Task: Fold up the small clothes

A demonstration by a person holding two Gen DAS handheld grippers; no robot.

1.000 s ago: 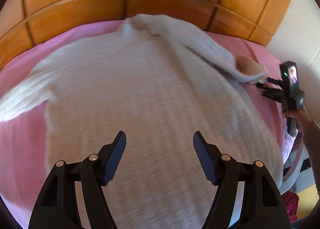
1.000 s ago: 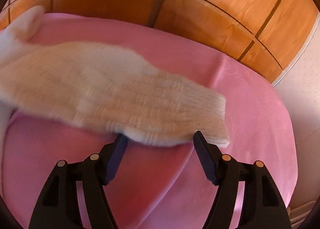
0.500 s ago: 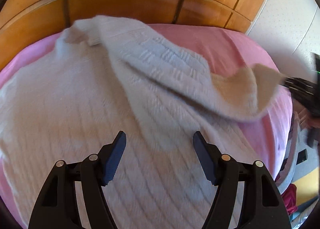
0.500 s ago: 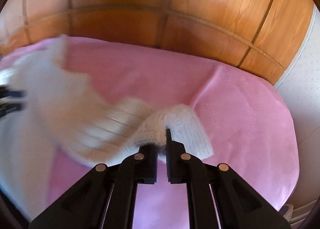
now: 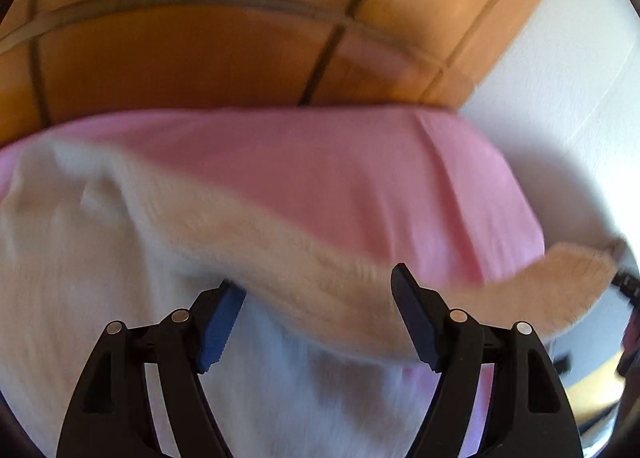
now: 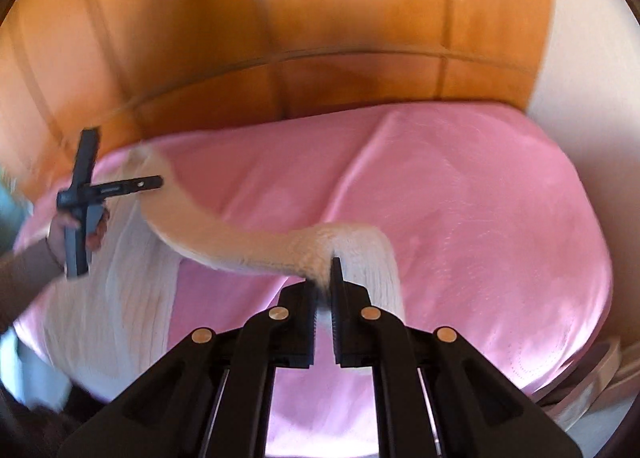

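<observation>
While your right gripper (image 6: 324,290) is clamped on the cuff of the white knit sweater's sleeve (image 6: 248,246), lifting it off the pink bedspread (image 6: 480,197), your left gripper (image 5: 316,318) hangs over the sweater's body (image 5: 80,278), fingers apart, just opened wider, gripping nothing

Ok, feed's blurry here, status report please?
Right gripper shut on sweater sleeve, lifted. Left gripper open, empty, over sweater body. Nothing in the way on pink bedsheet.
</observation>
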